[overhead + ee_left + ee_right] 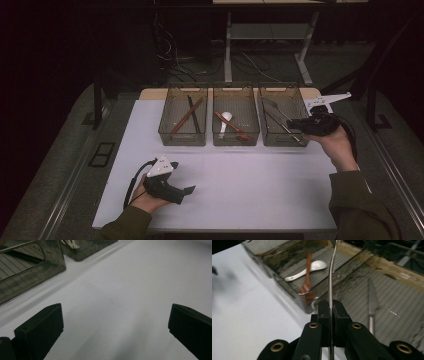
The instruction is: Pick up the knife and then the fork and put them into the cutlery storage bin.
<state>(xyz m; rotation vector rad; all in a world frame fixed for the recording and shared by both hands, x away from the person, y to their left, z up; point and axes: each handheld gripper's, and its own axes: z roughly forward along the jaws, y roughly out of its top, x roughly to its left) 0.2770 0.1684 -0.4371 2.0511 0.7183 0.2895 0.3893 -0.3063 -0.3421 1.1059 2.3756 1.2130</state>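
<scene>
Right gripper [331,311], lower centre of its view, clamped on a thin metal utensil [331,277] over the right-hand bin [283,115]. Left gripper [112,325] spread wide, empty, over the white table [120,290].

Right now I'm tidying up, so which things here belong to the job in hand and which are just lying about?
In the job:
- right gripper, jaws shut on a metal utensil
- right bin, below that utensil

Lying about:
- knife in the right bin
- white spoon and brown spoon, middle bin
- sticks, left bin
- left gripper, jaws open
</scene>
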